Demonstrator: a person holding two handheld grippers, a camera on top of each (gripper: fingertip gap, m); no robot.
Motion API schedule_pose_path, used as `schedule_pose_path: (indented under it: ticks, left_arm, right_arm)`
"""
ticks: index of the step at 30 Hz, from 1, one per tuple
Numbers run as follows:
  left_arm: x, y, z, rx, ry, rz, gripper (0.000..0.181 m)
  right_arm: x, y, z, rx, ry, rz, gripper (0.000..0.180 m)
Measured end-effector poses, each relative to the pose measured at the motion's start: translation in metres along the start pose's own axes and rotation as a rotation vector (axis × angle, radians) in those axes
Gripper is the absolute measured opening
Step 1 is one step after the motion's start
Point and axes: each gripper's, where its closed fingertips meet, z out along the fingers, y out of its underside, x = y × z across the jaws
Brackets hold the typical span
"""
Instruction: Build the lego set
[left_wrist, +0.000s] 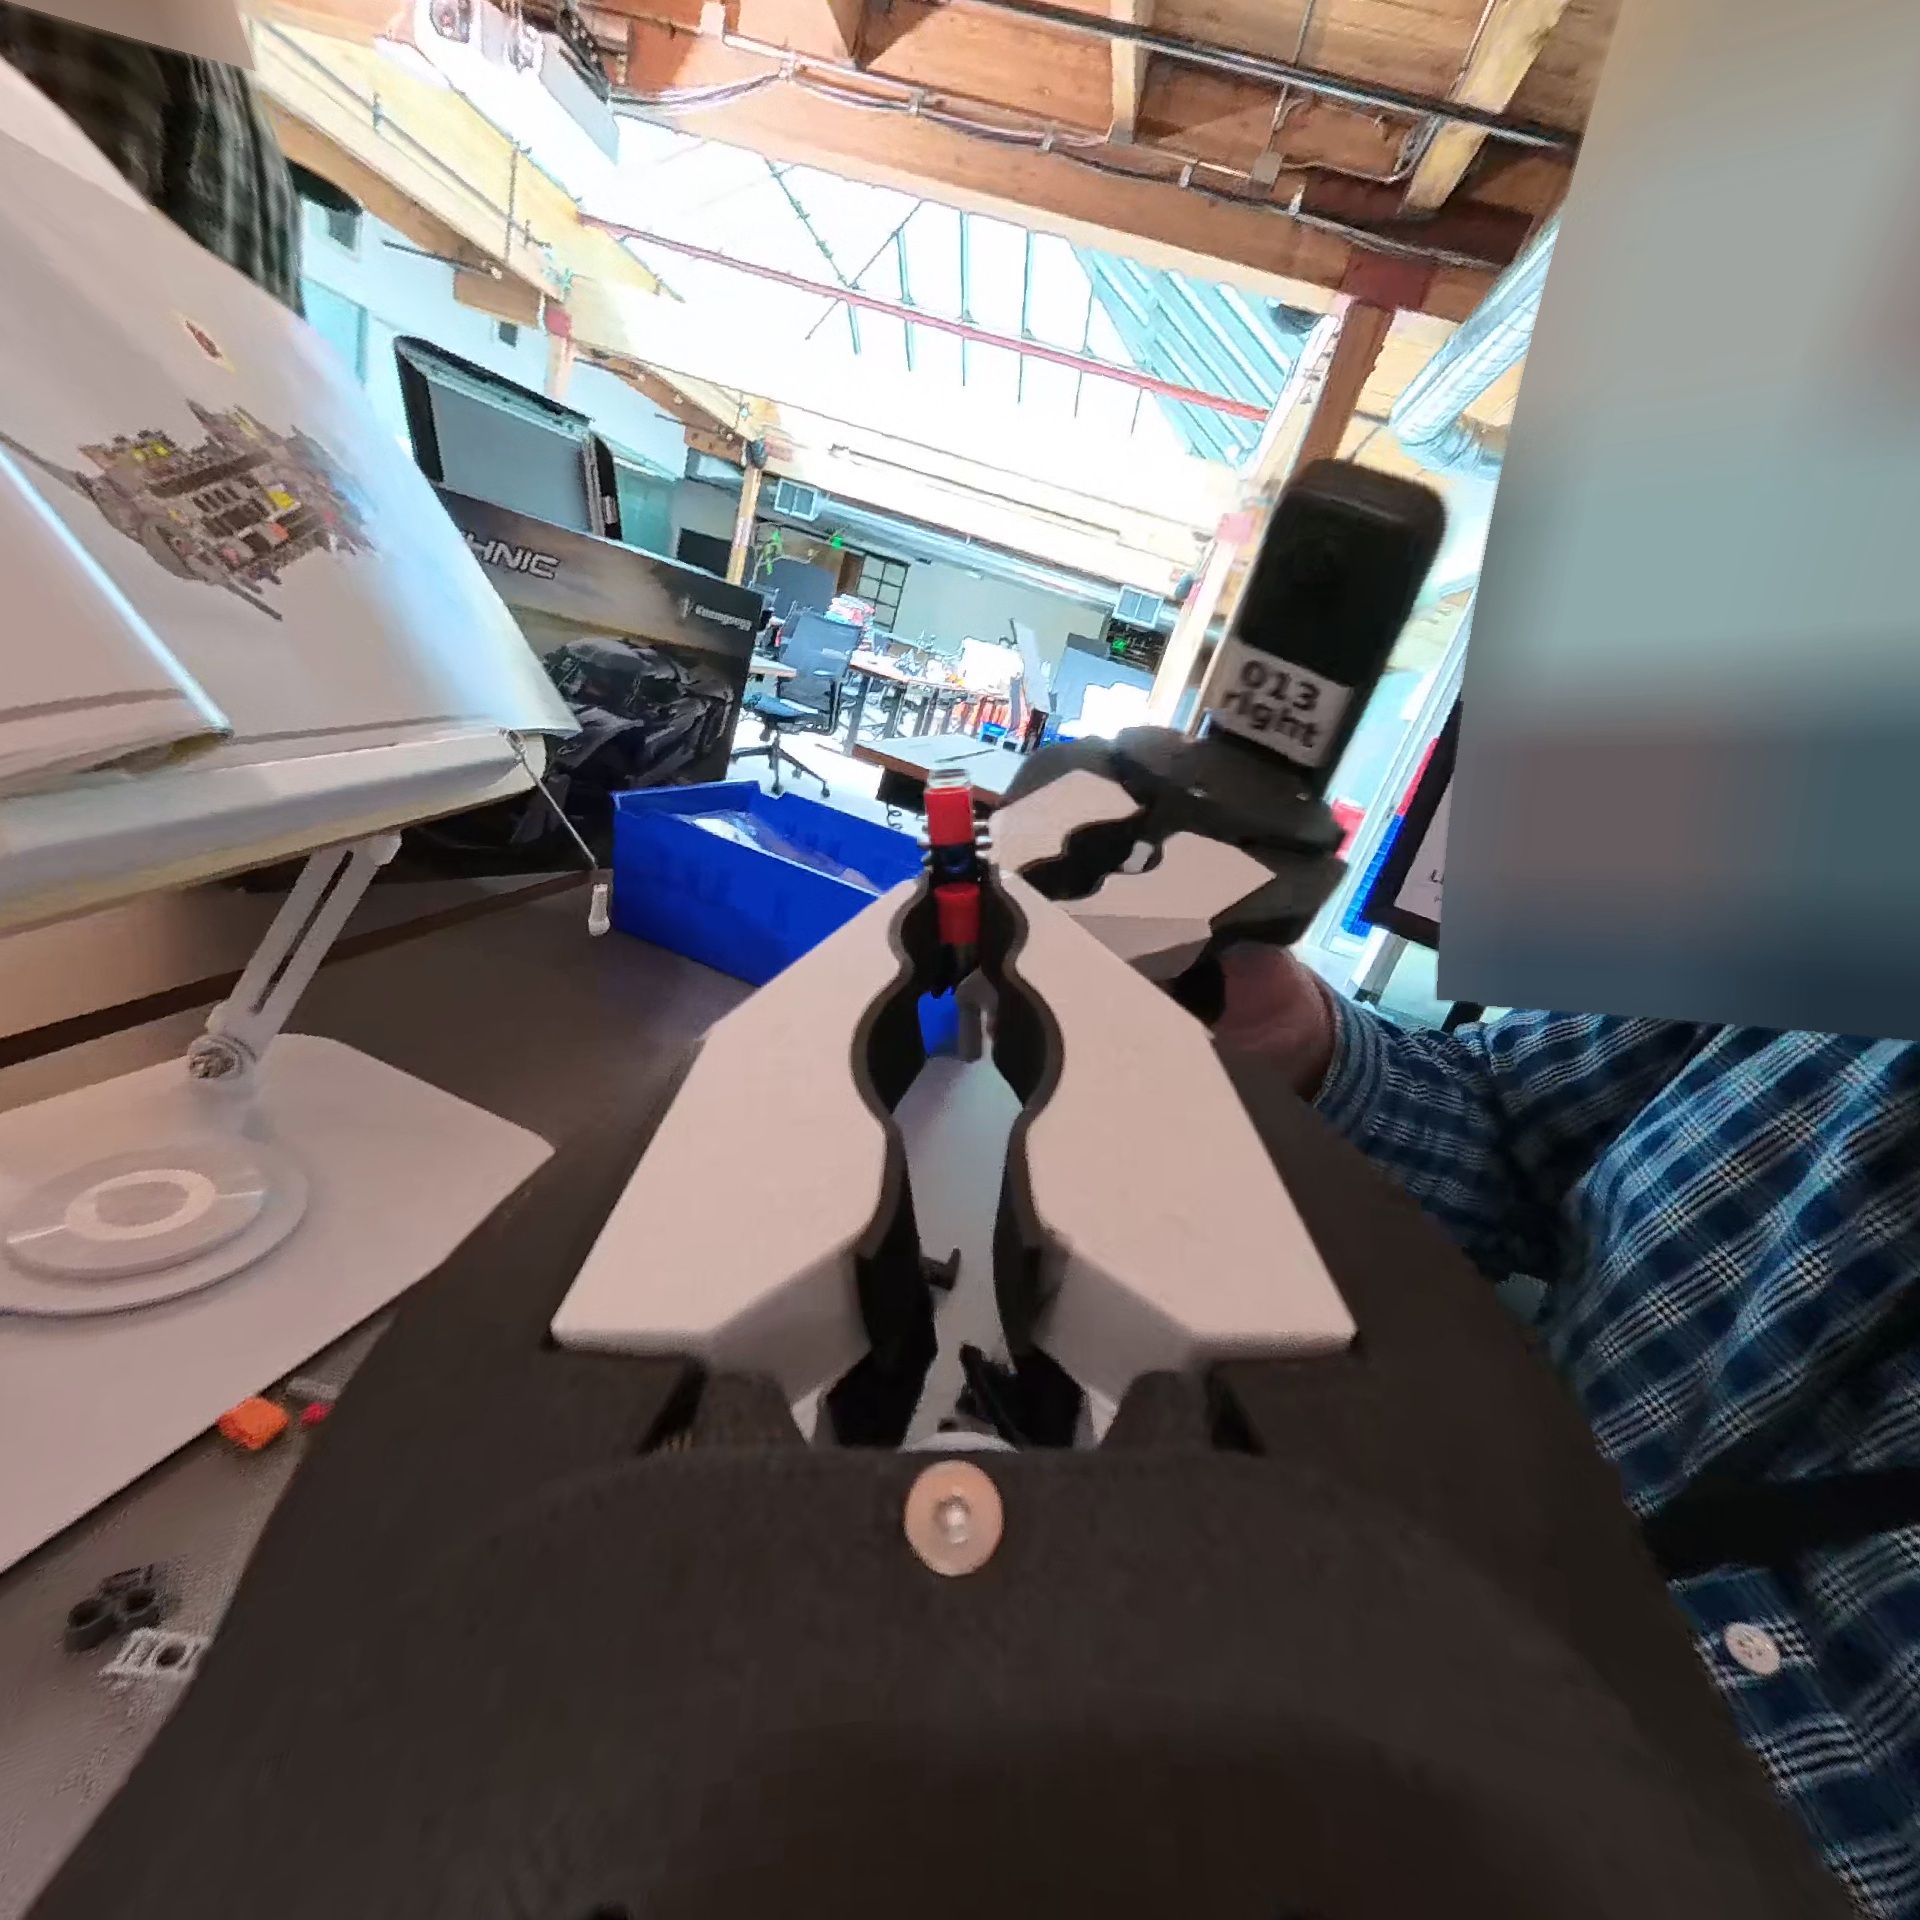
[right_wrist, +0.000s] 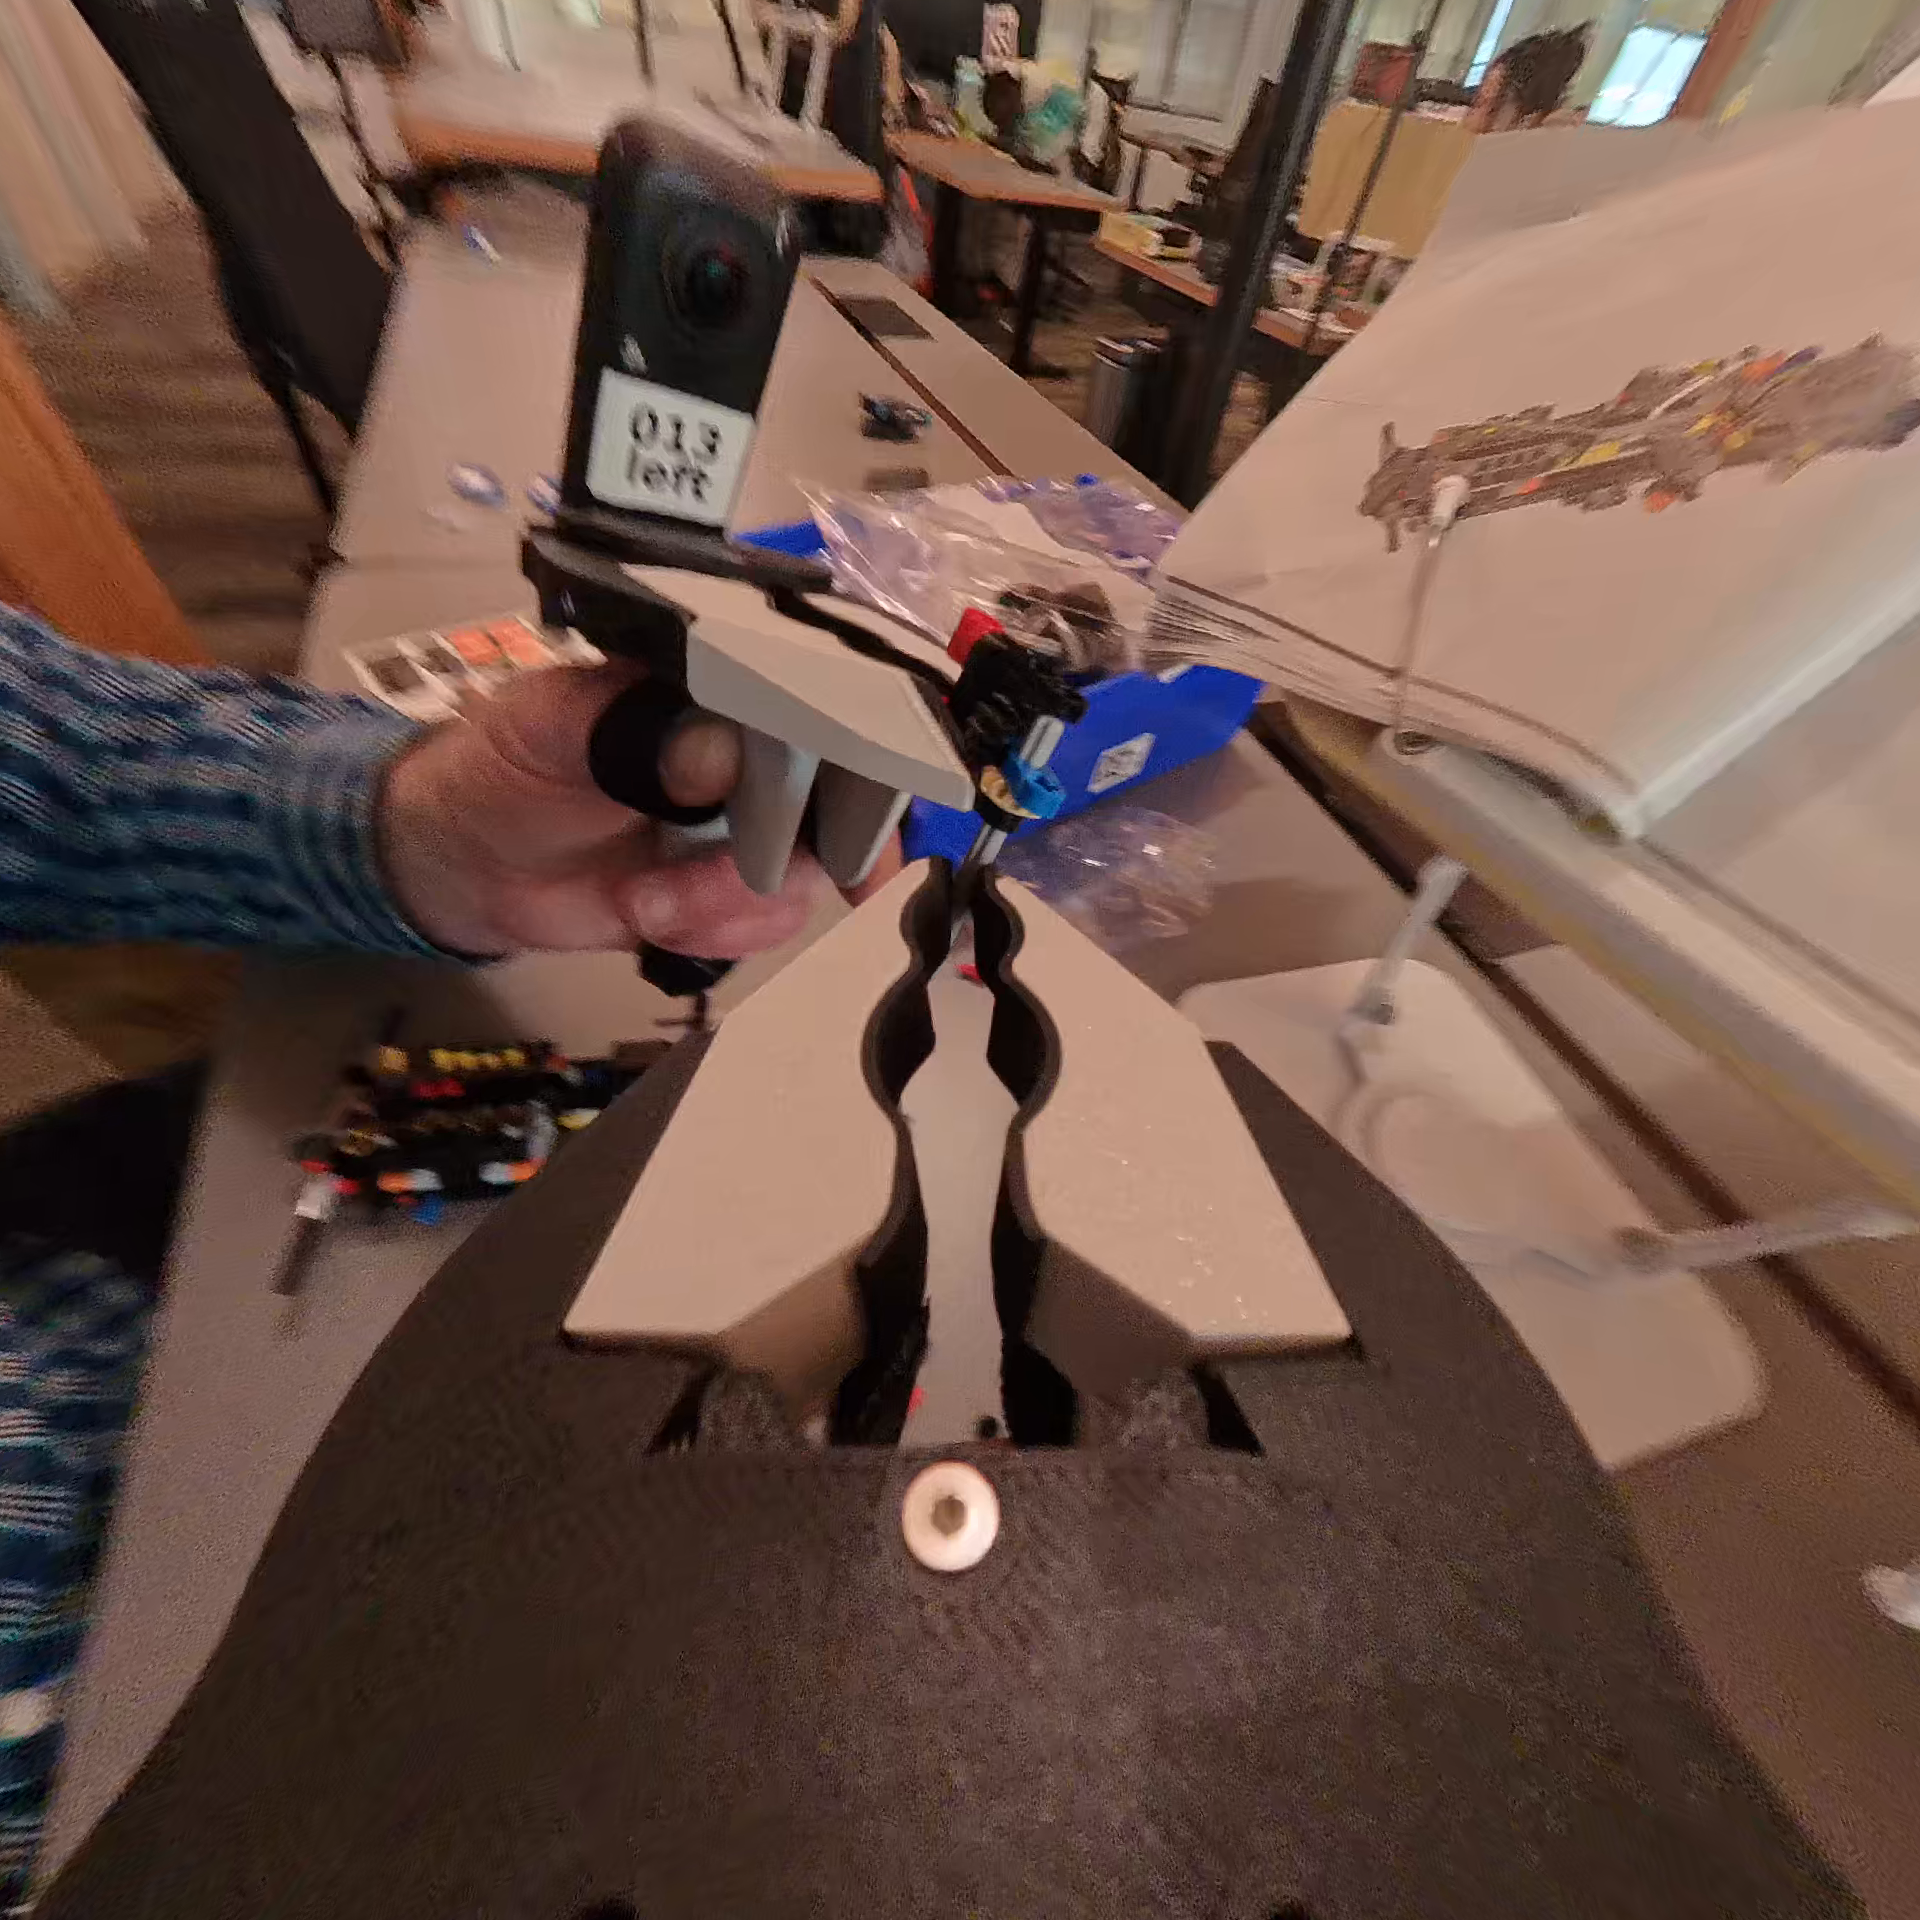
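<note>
Claws meet in mid-air above the desk. Left claw nearly closed, clamped at its tips on a small lego assembly: red cylinder on top, black toothed part and a blue bit below, a thin grey axle hanging down between the fingers. Right claw also narrowed to a slit, tips pinching the lower end of that same thin axle, just under a blue connector and a black knobbly lump with a red cap. Seen from the left wrist view, right claw comes in from the right, its tips just beside the red cylinder. Fingers of both: matte pale-grey wedges, wavy black rubbery inner edges, set on a dark textured base with a silver bolt.

Farther off: blue plastic bin, ribbed wall, crinkled clear bags inside. Left in the left wrist view, open instruction book, smooth white pages, propped on a white metal stand with flat plate base. Loose pieces near left on the desk: an orange one, a black one. In the right wrist view, blurred, a larger partly built black model with coloured specks, lying on the desk near left. Hand in a blue plaid sleeve grips the left handle.
</note>
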Motion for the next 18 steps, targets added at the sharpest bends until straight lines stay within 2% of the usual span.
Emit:
schedule_pose_path:
  ticks: [6, 8, 9, 10, 11, 16, 18]
  left_arm:
    - [-0.002, -0.005, -0.001, 0.047, 0.036, -0.075, 0.005]
    - [-0.002, -0.008, -0.002, 0.059, 0.039, -0.063, 0.005]
    - [-0.005, -0.012, -0.004, 0.078, 0.026, -0.066, 0.005]
    - [-0.009, -0.014, -0.007, 0.089, 0.036, -0.098, 0.005]
    - [-0.013, -0.015, -0.009, 0.097, 0.059, -0.146, 0.006]
    - [-0.016, 0.002, -0.003, 0.058, 0.094, -0.225, 0.005]
    - [-0.013, 0.008, 0.000, 0.028, 0.120, -0.243, 0.005]
  right_arm:
    - [0.000, 0.003, 0.000, -0.036, 0.129, -0.180, 0.002]
    - [0.002, -0.002, -0.004, -0.016, 0.133, -0.180, 0.005]
    - [0.005, -0.002, -0.006, -0.027, 0.128, -0.147, 0.015]
    - [0.011, 0.002, -0.007, -0.055, 0.142, -0.131, 0.037]
    - [0.011, 0.003, -0.008, -0.058, 0.129, -0.136, 0.044]
    - [0.016, -0.004, -0.018, -0.044, 0.181, -0.348, 0.038]
    - [0.011, -0.006, -0.020, -0.044, 0.133, -0.419, 0.037]
